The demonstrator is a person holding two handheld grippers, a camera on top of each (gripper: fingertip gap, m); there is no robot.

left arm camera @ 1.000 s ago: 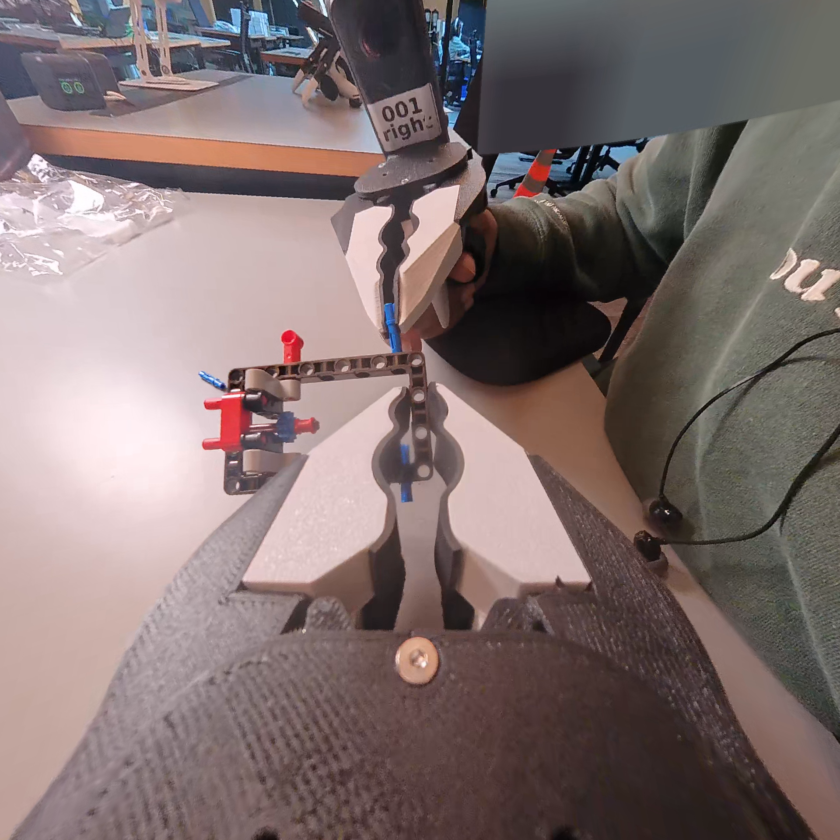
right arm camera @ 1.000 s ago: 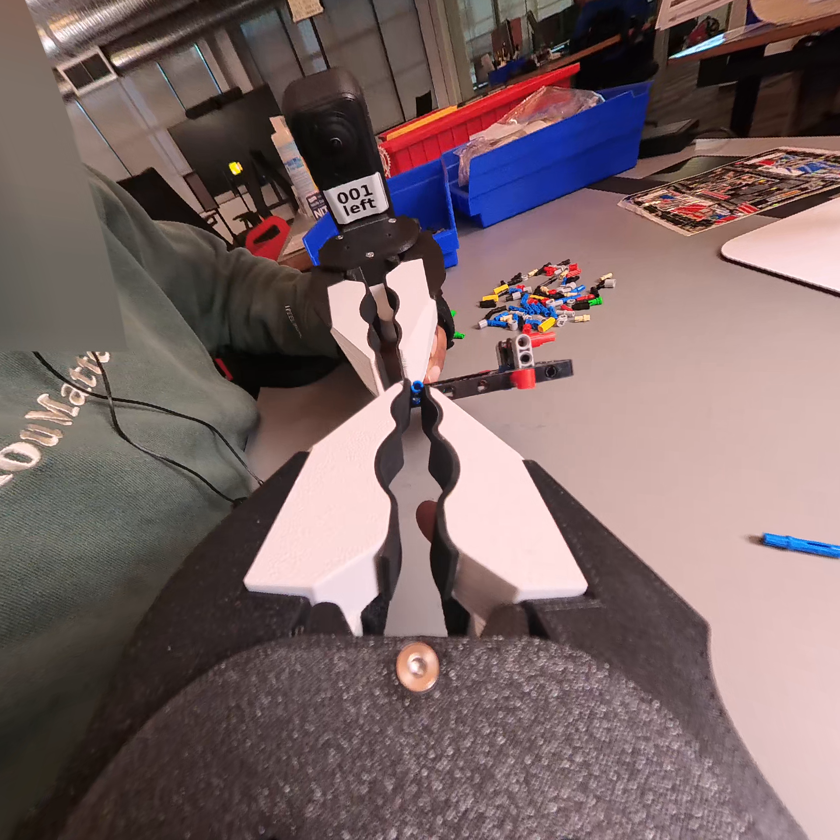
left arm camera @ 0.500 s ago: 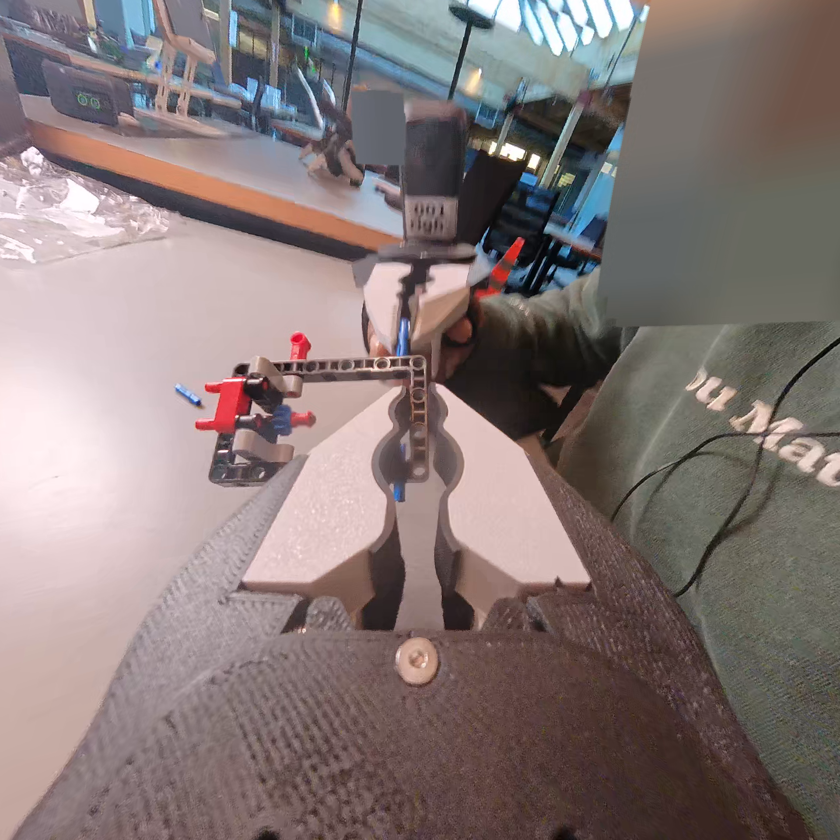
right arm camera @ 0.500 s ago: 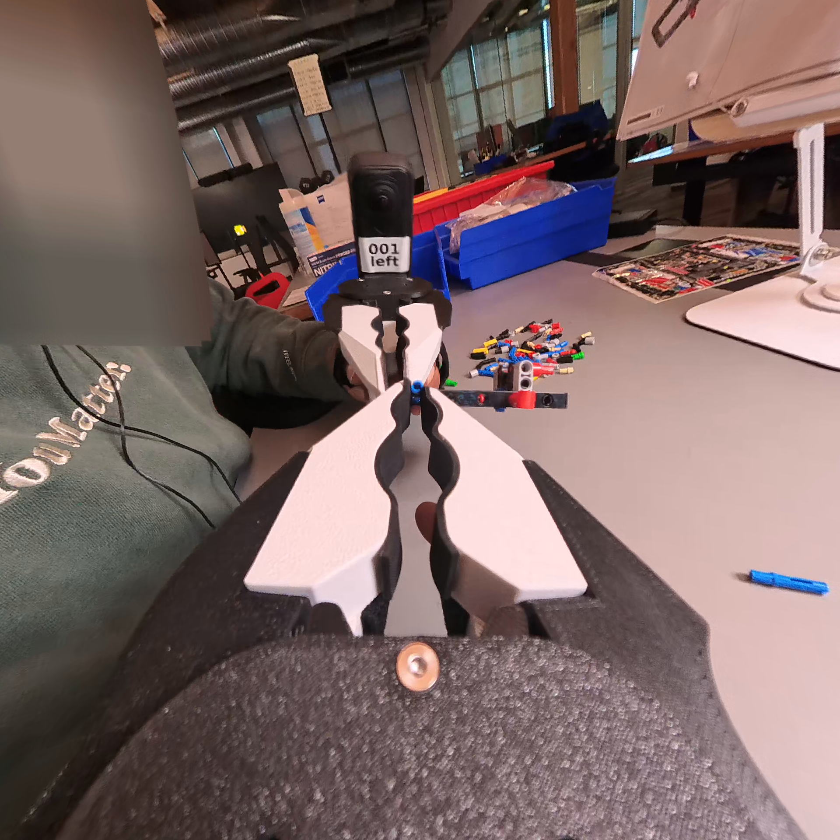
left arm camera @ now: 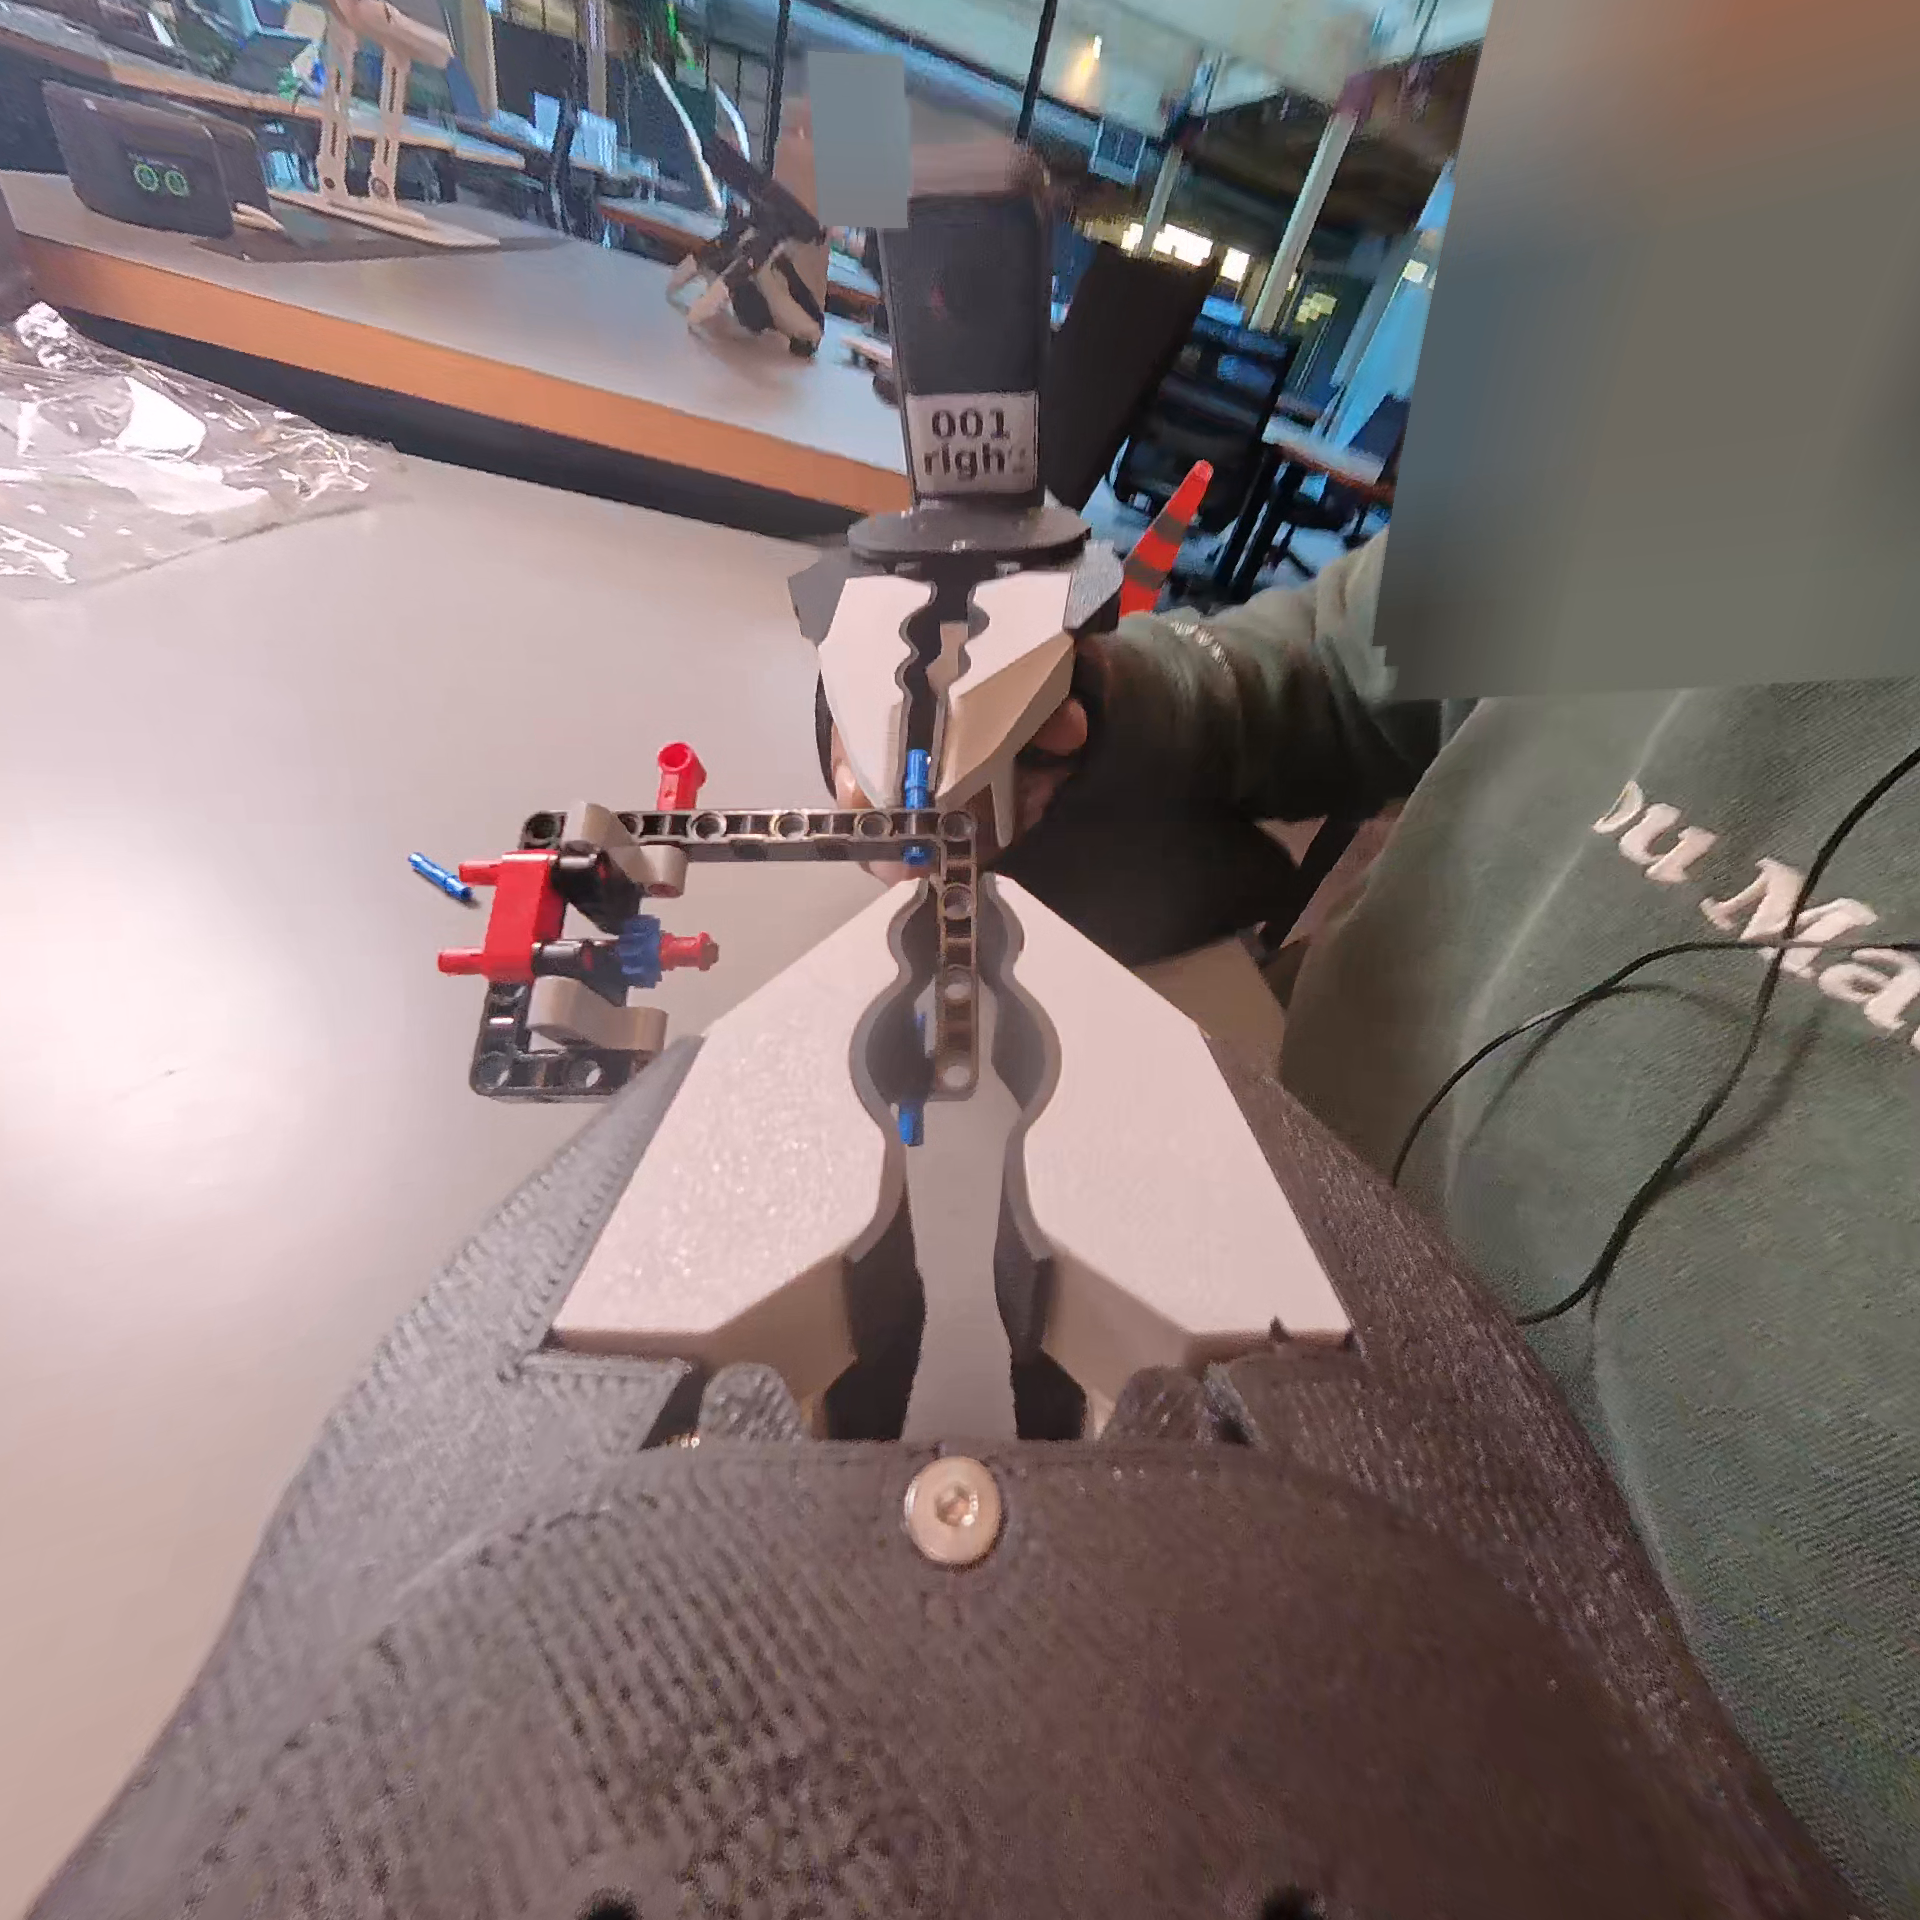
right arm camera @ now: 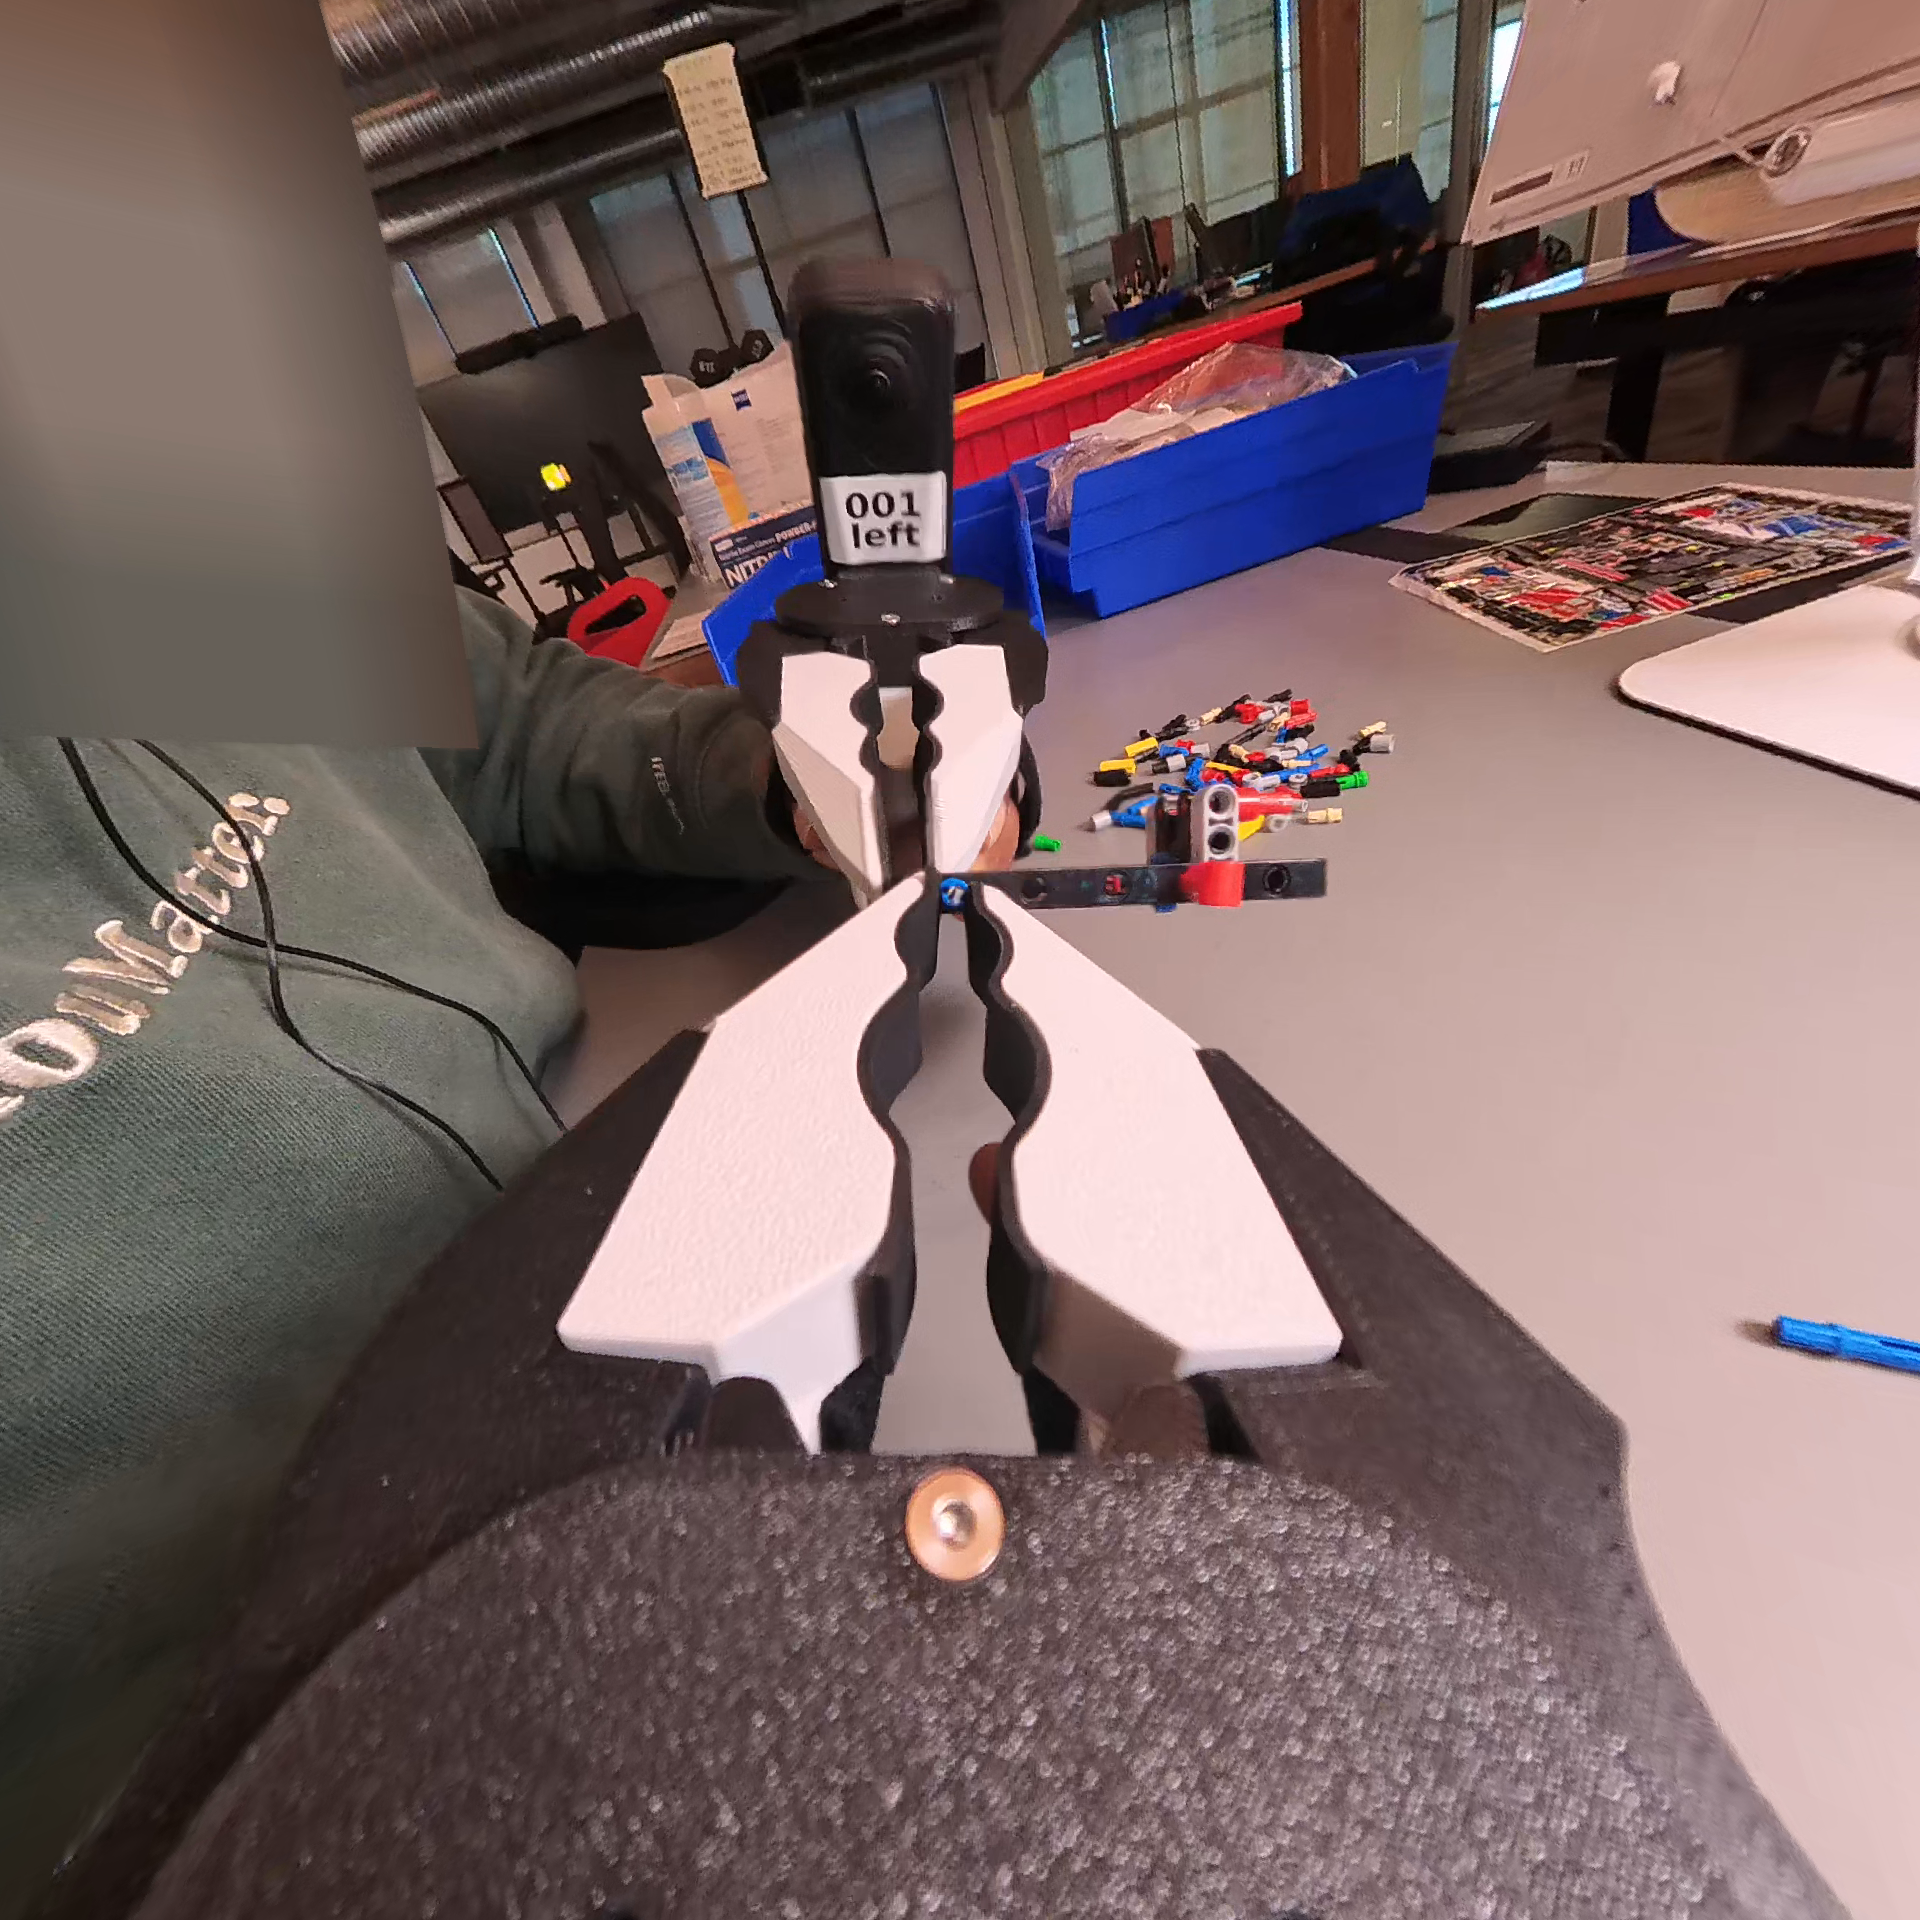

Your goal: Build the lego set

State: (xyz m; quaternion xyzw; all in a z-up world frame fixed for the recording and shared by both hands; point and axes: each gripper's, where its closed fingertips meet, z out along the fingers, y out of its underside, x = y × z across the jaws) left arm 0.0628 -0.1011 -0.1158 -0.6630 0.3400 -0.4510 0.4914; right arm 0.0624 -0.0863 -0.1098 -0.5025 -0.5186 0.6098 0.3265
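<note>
Lego frame, a black beam piece with red and grey parts on its far end, is up in the air over the grey table. The left gripper is clamped on the frame's short black leg and holds it steady. The right gripper pinches a small blue pin at its tips.

A second ago the blue pin was just above the corner of the frame. Now it sits in a hole near the corner, and its blue end pokes out under the beam. So the pin looks like it is going in, and I think it needs one more push before the right gripper lets go.

More loose pieces lie in a pile on the table, well apart from the frame. One more blue pin lies alone on the table.

Each gripper has a white sticker with writing on its black camera post. A sleeve and a green sweatshirt with pale stitched letters show beside them. A printed picture sheet lies farther back, near the blue bins.
</note>
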